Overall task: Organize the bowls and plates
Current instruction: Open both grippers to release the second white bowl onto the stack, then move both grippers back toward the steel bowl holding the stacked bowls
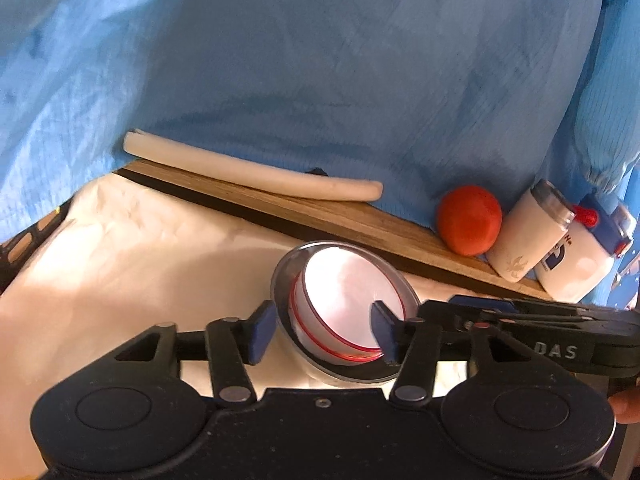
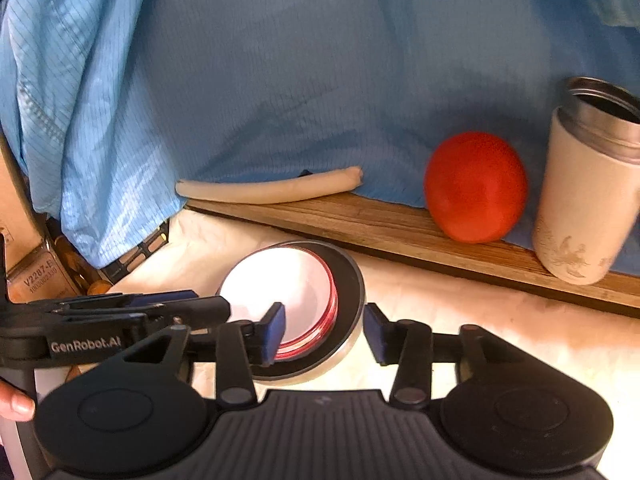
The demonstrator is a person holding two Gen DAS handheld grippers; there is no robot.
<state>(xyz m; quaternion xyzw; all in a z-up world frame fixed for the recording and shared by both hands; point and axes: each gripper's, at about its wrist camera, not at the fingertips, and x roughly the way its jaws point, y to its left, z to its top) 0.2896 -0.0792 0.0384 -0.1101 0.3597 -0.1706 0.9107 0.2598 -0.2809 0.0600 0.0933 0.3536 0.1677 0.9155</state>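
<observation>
A metal-rimmed bowl (image 1: 345,376) (image 2: 353,276) sits on the white cloth with red-rimmed white bowls (image 1: 344,284) (image 2: 276,280) nested inside it. My left gripper (image 1: 322,332) is open and straddles the stack's left rim, with one blue pad outside and the other inside the white bowl. My right gripper (image 2: 325,332) is open too and straddles the right rim, with one pad inside and one outside. No pad presses on the rim. Each gripper shows side-on in the other's view: the right gripper (image 1: 540,320), the left gripper (image 2: 120,312).
Behind the bowls runs a wooden ledge (image 1: 360,220) (image 2: 400,224) against blue cloth. On it lie a white roll (image 1: 248,172) (image 2: 268,190), a red ball (image 1: 468,220) (image 2: 476,188), a white tumbler (image 1: 524,236) (image 2: 588,200) and a blue-capped bottle (image 1: 580,264). A cardboard box (image 2: 36,276) stands far left.
</observation>
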